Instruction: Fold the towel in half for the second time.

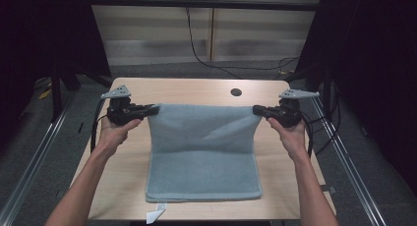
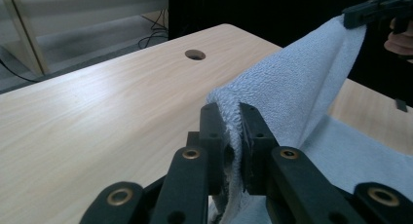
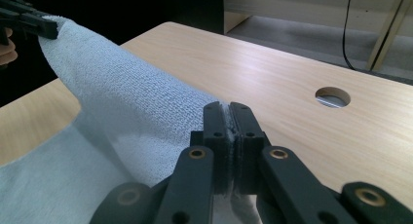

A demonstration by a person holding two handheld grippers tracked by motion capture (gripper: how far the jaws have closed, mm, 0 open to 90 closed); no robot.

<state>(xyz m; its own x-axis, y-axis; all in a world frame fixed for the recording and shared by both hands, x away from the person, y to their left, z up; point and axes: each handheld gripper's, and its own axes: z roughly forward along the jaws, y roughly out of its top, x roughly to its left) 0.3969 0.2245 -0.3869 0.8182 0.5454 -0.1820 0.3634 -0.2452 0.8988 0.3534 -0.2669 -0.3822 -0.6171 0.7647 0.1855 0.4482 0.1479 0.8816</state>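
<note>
Left gripper (image 1: pixel 153 109) clamped on towel's (image 1: pixel 202 152) far left corner, right gripper (image 1: pixel 257 110) clamped on far right corner, far edge lifted between them, near half flat on table (image 1: pixel 196 91).

This looks like a laboratory made for recording, not a home. A light wooden tabletop (image 1: pixel 196 91) with a round cable hole (image 1: pixel 236 92) stands between black curtains (image 1: pixel 366 64). Metal rails (image 1: pixel 349 172) run along the grey floor at both sides. Behind, a black cable (image 1: pixel 196 49) hangs before pale wall panels (image 1: pixel 157 27).
</note>
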